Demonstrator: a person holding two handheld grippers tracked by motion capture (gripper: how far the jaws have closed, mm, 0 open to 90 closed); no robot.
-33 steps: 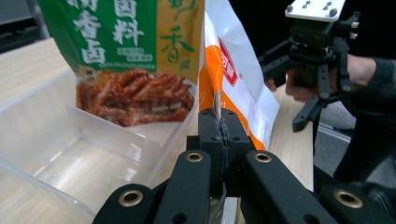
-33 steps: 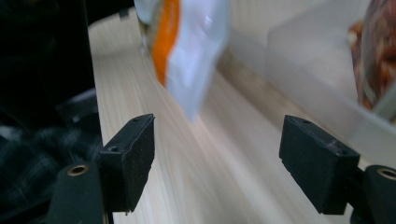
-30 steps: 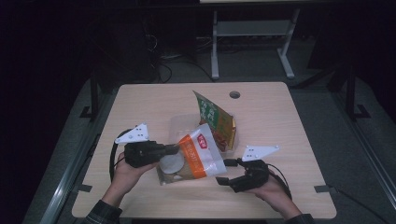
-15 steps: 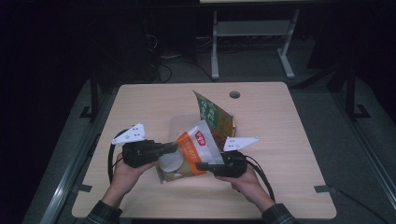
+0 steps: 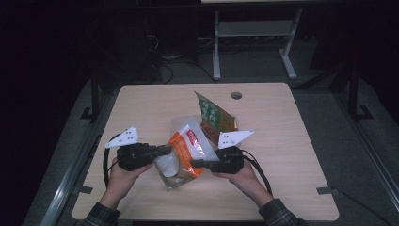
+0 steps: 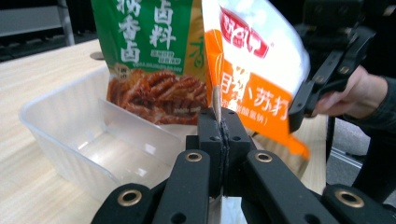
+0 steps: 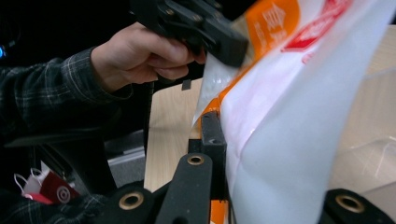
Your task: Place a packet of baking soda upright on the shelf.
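Orange-and-white plastic snack pouch (image 5: pixel 186 153) hangs between both claws above the worktop (image 5: pixel 291 141). Left claw (image 6: pixel 219 128) is clamped on one edge; right claw (image 5: pixel 196 163) straddles the opposite edge, its closure hidden.

Light wood table (image 5: pixel 141 103) w/ clear plastic tray (image 6: pixel 84 140), green snack bag (image 5: pixel 214 115).

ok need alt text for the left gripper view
Black gripper jaws clamp the edge of an orange and white snack bag, which a second gripper holds opposite. Behind stand a green snack bag and a clear plastic tub on a wooden table.
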